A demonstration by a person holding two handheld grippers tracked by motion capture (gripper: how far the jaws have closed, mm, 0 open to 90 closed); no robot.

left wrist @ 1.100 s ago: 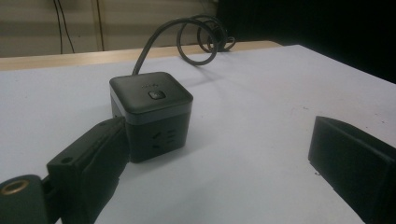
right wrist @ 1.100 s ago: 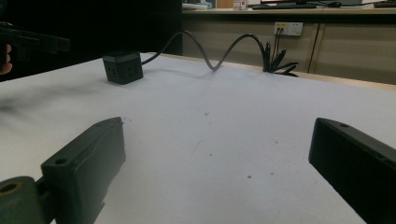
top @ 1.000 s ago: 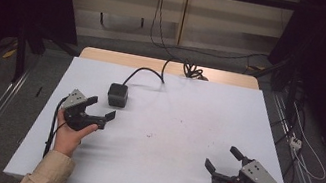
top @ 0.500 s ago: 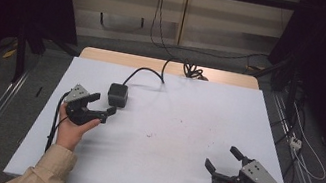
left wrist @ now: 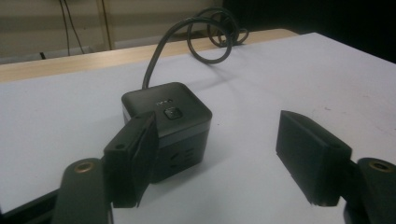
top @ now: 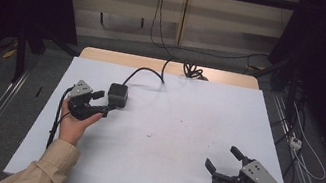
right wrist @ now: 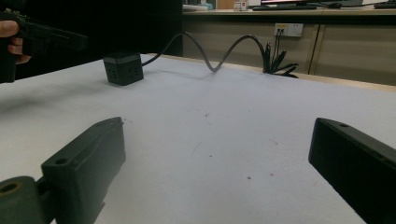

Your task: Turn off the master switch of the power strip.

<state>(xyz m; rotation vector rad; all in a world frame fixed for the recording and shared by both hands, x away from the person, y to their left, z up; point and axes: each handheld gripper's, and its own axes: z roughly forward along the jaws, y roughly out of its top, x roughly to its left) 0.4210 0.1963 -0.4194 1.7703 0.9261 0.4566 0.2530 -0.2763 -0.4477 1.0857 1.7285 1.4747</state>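
Black cube socket (left wrist: 166, 126) sits on the white desk (top: 177, 145), off-centre between the left gripper (top: 100, 103) jaws, which have just been closing but remain apart; closing thus could shove it aside.

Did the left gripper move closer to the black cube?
Yes. In the high view the left gripper has shifted right, up to the cube, which kept its place on the table. Its jaws have just been closing, and one is beside the cube.

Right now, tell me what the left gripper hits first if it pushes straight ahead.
The left gripper would meet the black power cube first; its near corner already sits by one jaw, whose pads have just been closing. Whether they touch is unclear.
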